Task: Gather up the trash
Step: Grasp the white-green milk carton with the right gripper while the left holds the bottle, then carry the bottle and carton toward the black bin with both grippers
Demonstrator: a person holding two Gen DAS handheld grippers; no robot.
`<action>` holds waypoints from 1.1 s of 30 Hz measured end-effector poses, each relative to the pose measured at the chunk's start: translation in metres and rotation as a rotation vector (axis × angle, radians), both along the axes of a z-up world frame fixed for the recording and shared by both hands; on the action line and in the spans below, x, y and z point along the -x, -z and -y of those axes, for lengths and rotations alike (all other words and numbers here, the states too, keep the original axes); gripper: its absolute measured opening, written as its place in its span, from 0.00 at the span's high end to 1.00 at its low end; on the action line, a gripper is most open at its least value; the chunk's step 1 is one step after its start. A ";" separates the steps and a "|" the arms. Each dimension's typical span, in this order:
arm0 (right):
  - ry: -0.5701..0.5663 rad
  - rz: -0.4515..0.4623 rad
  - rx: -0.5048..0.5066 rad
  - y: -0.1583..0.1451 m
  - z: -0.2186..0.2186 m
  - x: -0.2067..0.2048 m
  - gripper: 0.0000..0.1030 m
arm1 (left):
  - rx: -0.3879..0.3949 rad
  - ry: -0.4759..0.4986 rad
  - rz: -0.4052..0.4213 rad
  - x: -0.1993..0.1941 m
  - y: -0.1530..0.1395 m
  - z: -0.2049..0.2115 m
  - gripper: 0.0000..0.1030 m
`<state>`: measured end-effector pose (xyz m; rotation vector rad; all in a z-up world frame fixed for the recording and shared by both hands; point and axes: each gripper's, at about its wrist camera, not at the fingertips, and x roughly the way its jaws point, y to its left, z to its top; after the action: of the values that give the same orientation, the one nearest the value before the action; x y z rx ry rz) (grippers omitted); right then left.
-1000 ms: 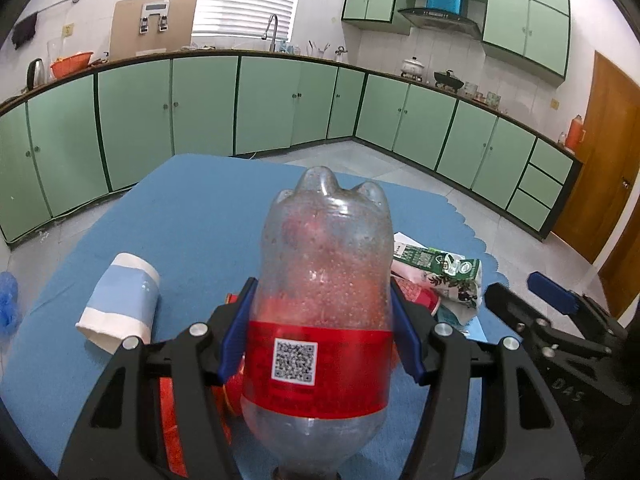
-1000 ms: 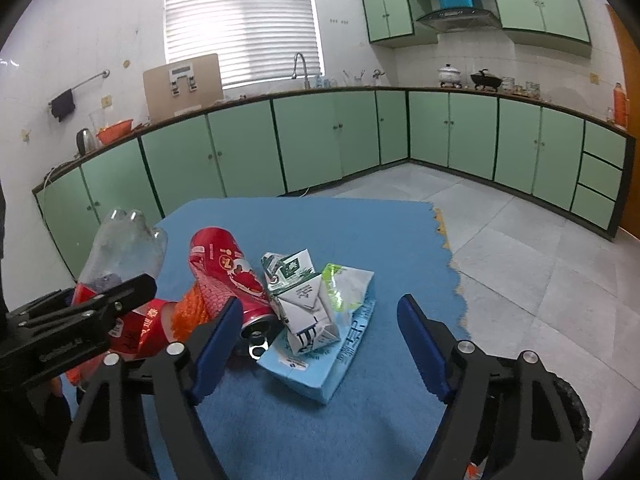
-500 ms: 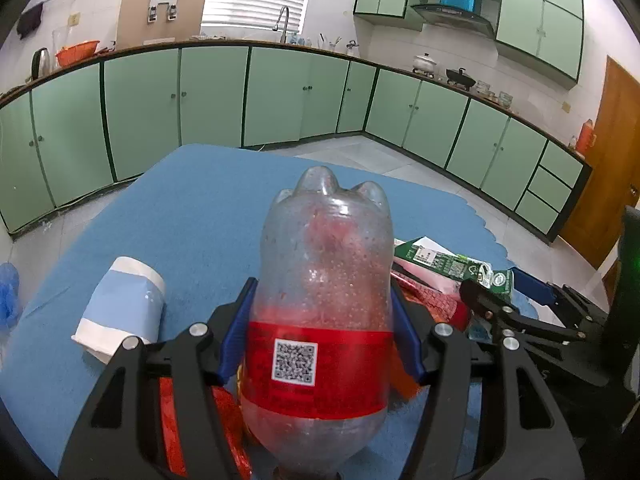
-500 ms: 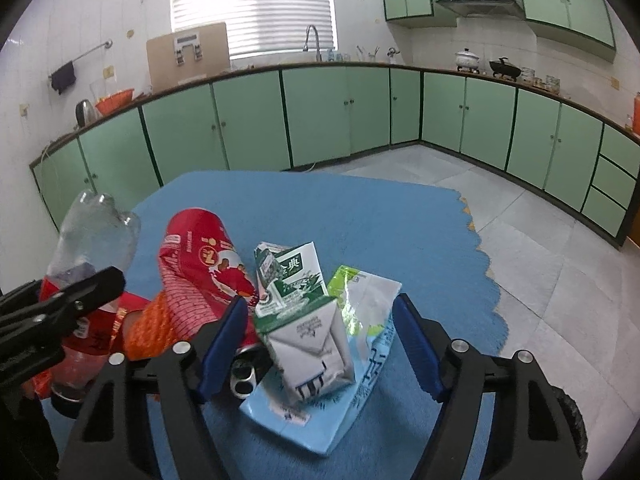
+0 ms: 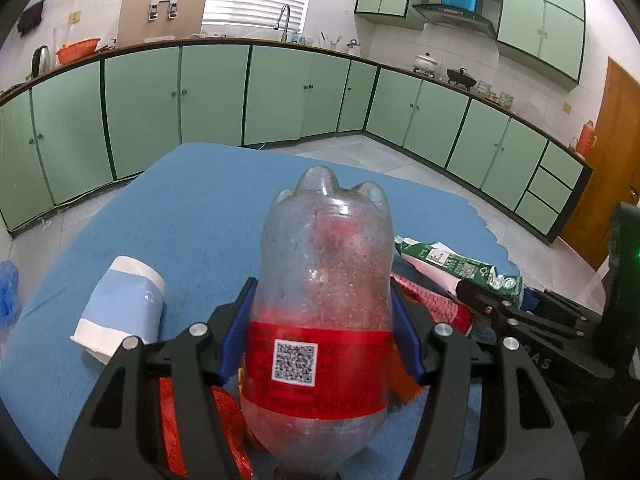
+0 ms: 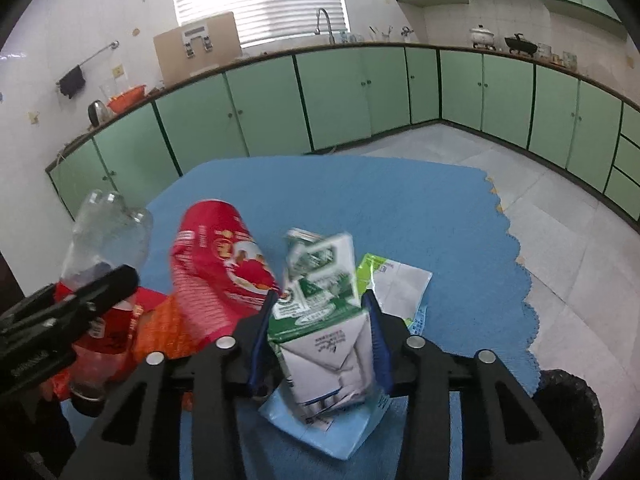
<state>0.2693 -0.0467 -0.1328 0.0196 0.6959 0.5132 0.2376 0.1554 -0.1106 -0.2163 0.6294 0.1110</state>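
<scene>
We see the right gripper [image 6: 320,332] clamping a milk carton [image 6: 320,300] on both sides; red can [image 6: 218,264] just left, touching.

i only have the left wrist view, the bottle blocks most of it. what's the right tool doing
Observer: The right tool has its fingers on both sides of the green and white milk carton.
Operator: is the carton off the mat
Observer: Cannot tell; its base overlaps a light blue flat pack on the blue mat.
Operator: anything near it
Observer: A red can lies just left of the carton, and a black bin shows at the lower right.
</scene>
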 end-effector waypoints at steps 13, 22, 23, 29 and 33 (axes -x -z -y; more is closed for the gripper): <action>0.022 0.106 -0.044 -0.047 0.028 0.028 0.61 | -0.008 0.049 0.052 0.009 -0.027 0.020 0.42; 0.110 0.149 -0.046 -0.069 0.076 0.055 0.61 | -0.014 0.139 0.098 0.014 -0.045 0.067 0.42; 0.125 0.150 -0.044 -0.070 0.082 0.057 0.61 | -0.016 0.152 0.102 0.014 -0.047 0.074 0.42; 0.220 0.155 -0.037 -0.074 0.129 0.074 0.61 | -0.024 0.235 0.116 0.016 -0.050 0.120 0.42; 0.285 0.155 -0.021 -0.074 0.161 0.087 0.61 | -0.020 0.302 0.112 0.017 -0.046 0.155 0.42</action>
<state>0.1821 -0.2078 -0.0591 0.0965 0.5247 0.2447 0.2206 0.0006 -0.0644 -0.1060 0.5424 -0.1844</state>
